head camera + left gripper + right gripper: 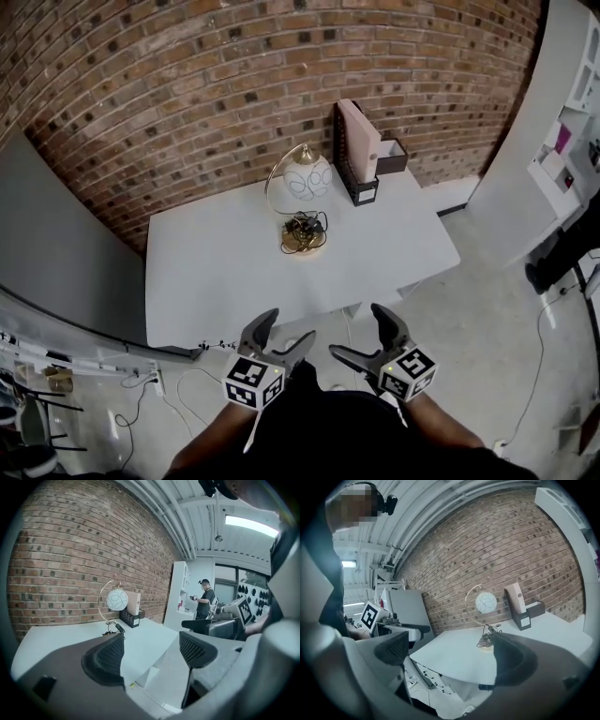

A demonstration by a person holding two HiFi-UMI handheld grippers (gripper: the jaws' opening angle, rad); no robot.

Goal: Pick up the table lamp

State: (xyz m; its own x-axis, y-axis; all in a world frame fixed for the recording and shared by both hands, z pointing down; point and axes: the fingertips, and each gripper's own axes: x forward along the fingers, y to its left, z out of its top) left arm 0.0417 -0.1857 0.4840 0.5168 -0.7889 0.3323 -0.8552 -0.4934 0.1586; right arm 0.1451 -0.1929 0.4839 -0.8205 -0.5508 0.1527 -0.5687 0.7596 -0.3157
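Shows a person only in the left gripper view, standing far off at 3 o'clock beside white shelving. Shows both grippers side by side only in the head view, at 6 o'clock, off the near edge of the white table.

Counts one table lamp, one black file holder, two grippers.

Finds the lamp upright at 12 o'clock on the table, near the brick wall, with the file holder at its 2 o'clock.

Leaves left gripper and right gripper well apart from the lamp, fingers of each spread wide around nothing.

Left hand-held gripper and right gape empty.
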